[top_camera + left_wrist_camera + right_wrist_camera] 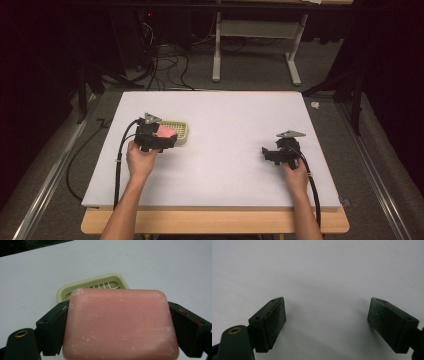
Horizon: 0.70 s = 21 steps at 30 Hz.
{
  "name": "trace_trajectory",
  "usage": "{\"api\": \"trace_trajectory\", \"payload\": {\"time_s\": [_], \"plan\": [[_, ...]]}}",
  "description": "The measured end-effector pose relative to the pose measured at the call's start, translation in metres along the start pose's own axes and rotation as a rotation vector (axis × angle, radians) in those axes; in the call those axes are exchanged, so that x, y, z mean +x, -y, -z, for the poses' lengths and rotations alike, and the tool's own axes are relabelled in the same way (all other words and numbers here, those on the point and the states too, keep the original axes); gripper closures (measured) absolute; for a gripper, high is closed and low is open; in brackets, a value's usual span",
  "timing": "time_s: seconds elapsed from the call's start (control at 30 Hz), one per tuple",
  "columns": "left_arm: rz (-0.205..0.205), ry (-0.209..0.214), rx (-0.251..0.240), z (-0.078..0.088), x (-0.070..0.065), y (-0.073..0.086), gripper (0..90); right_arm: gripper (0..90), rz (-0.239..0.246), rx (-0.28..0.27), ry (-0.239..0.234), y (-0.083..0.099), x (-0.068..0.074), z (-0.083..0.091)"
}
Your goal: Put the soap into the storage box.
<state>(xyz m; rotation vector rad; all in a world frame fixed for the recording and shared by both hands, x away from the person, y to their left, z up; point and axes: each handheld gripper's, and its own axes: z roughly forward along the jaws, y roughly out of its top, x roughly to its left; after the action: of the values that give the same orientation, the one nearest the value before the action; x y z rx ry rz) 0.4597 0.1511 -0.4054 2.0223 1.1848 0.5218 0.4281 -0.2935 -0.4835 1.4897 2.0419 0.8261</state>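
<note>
just beyond the clamped pink soap (120,325) sits a cream dish (75,288), seemingly empty.

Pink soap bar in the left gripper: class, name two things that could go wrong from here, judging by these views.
1. The soap bar is clamped only at its two side edges by the left gripper; being smooth, it might slip out.
2. The soap dish lies loose on the table; lowering the bar off-centre could catch its rim and push or tip it.

Both grippers are chunky black, left gripper (161,140) and right gripper (270,153), each topped by a grey triangular plate, black cable trailing off the back, brass-ringed hole beside the pads.
</note>
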Motion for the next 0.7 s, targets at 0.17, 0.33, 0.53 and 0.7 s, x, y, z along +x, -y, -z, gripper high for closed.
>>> {"api": "trace_trajectory", "payload": {"time_s": [0.17,0.33,0.53,0.7], "plan": [[0.004,-0.004,0.010,-0.006,0.001,-0.006,14.0,15.8,0.000,0.000,0.000,0.000,0.000,0.000],[0.007,-0.009,0.017,-0.013,0.002,-0.013,14.0,15.8,0.000,0.000,0.000,0.000,0.000,0.000],[0.025,-0.016,0.036,-0.021,0.005,-0.015,14.0,15.8,-0.001,0.000,0.000,0.000,0.000,0.000],[0.016,-0.050,0.059,-0.031,0.006,-0.017,14.0,15.8,0.000,0.000,0.000,0.000,0.000,0.000]]}}
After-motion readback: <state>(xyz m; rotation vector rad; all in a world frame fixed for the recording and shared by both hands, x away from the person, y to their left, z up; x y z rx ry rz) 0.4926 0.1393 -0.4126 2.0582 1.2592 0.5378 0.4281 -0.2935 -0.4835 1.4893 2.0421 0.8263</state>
